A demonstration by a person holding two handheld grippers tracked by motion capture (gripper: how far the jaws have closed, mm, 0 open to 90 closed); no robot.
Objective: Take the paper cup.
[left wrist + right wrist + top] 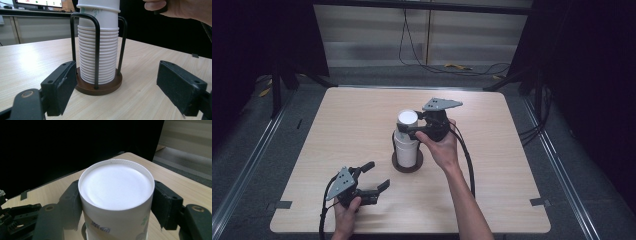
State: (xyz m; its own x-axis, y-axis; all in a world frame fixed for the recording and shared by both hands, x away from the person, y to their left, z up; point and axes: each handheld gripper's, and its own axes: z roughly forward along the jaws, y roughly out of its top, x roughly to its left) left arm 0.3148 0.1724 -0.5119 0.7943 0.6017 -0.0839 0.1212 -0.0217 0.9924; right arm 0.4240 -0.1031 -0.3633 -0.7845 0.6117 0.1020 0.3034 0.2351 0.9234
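Top white cup (116,195) squeezed by right gripper (412,123), maybe touching both pads, atop cup stack (98,50) in wire holder (96,85). Left gripper (377,176) wide open, near holder.

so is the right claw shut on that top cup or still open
Shut on it: in the right gripper view both pads of the right claw press the sides of the upside-down top cup on the stack.

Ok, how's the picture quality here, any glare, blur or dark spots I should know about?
High view: the table is evenly lit, its surroundings nearly black, and the top cup is blown out white. Left gripper view: the stack of paper cups is sharp, with soft glare on the wood at left. Right gripper view: the cup's upturned bottom is overexposed and the background is dark.
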